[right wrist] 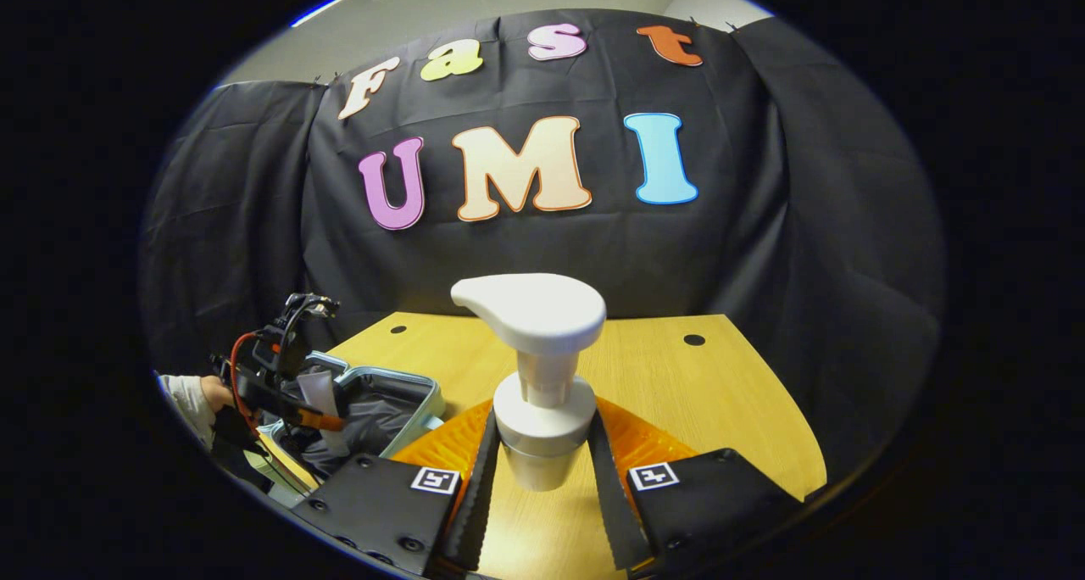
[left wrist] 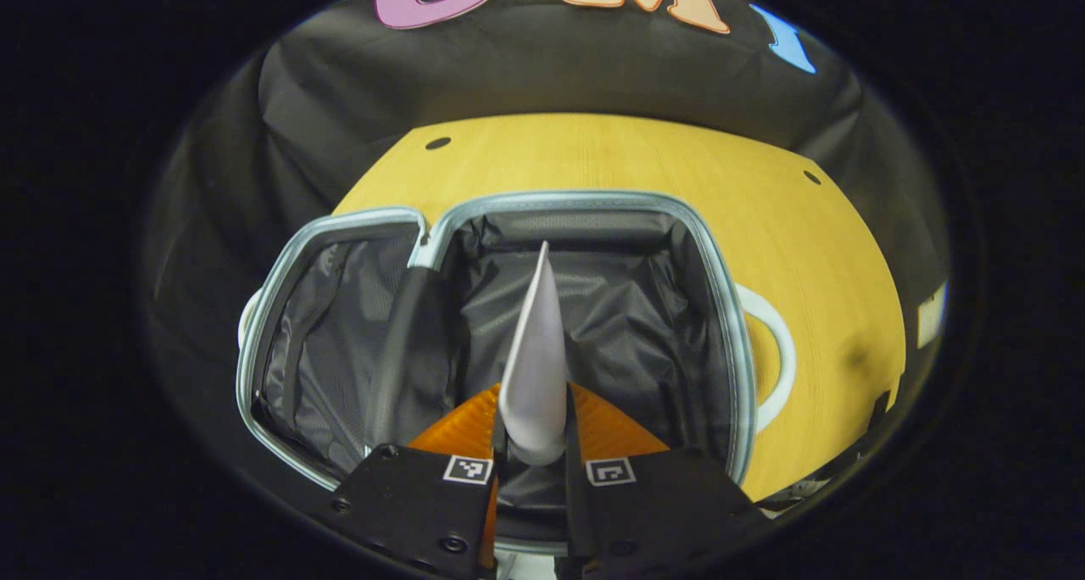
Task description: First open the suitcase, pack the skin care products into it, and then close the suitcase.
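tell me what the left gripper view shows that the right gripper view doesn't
Left gripper view alone: the inside of the open suitcase with its dark lining, seen from above, and the left hand-held gripper shut on a white tube over it.

Right gripper view alone: the right hand-held gripper clamped on a white pump bottle above the table, plus a sleeved hand holding the other gripper.

Both: the wooden table, the suitcase and the tube.

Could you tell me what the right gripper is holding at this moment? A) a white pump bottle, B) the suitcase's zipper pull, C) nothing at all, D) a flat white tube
A: in the right gripper view, the right gripper is closed on the neck of a white pump bottle above the wooden table.
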A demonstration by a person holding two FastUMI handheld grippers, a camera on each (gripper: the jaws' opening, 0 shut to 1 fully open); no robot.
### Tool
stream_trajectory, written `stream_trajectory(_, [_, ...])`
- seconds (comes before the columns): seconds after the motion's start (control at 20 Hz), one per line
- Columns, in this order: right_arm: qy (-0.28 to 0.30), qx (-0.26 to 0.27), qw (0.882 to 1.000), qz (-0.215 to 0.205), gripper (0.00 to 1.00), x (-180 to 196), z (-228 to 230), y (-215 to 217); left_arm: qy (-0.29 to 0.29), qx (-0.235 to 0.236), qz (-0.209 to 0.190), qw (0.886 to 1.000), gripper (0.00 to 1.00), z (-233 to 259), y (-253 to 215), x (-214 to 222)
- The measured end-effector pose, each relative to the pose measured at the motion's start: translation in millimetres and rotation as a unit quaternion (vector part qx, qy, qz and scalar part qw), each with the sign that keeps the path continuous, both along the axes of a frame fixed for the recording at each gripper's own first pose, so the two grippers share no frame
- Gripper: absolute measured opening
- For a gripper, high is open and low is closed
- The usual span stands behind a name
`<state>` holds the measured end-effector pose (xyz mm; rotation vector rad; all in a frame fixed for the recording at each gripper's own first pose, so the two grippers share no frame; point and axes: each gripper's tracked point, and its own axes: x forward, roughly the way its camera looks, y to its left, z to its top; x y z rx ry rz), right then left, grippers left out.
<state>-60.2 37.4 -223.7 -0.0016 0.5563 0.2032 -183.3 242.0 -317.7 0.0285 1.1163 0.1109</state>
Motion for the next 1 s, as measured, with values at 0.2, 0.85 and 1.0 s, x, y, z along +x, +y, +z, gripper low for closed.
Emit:
stream_trajectory(0.2, [-0.002,0.004,1.000,0.009,0.58,0,9,14,-0.017,-0.015,0.005,1.000,0.33,-9,6,15])
stream_trajectory(0.85, [0.091,0.087,0.984,0.128,0.58,0,-34,170,-0.187,-0.046,0.030,0.981,0.83,87,40,34])
stream_trajectory(1.0, [0.141,0.110,0.973,0.146,0.58,-12,-61,206,-0.220,-0.043,0.055,0.973,0.80,118,76,28])
